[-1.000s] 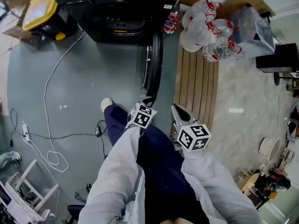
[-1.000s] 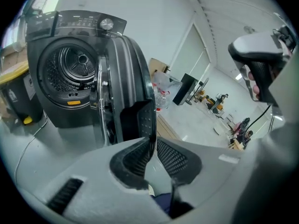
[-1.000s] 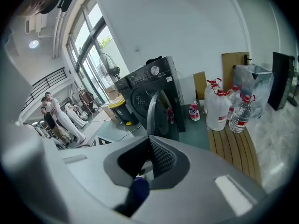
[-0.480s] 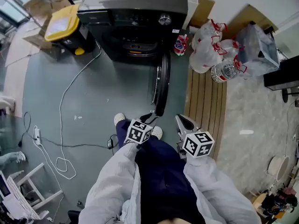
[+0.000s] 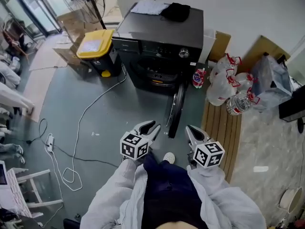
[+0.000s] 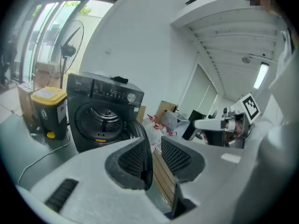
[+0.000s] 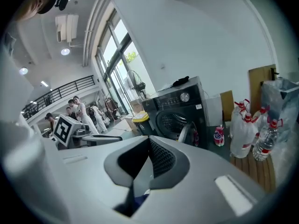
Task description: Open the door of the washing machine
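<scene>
Washing machine at upper centre of head view. Its door stands wide open, edge-on, below the drum mouth. Left gripper at lower centre, clear of the door: jaws apart, just been closing, nothing between them. Right gripper just right of it: jaws together, empty.

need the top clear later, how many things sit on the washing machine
2, both at the back of the washing machine top: a pale cloth, and a black bundle just right of it. Nothing looks hidden.
</scene>
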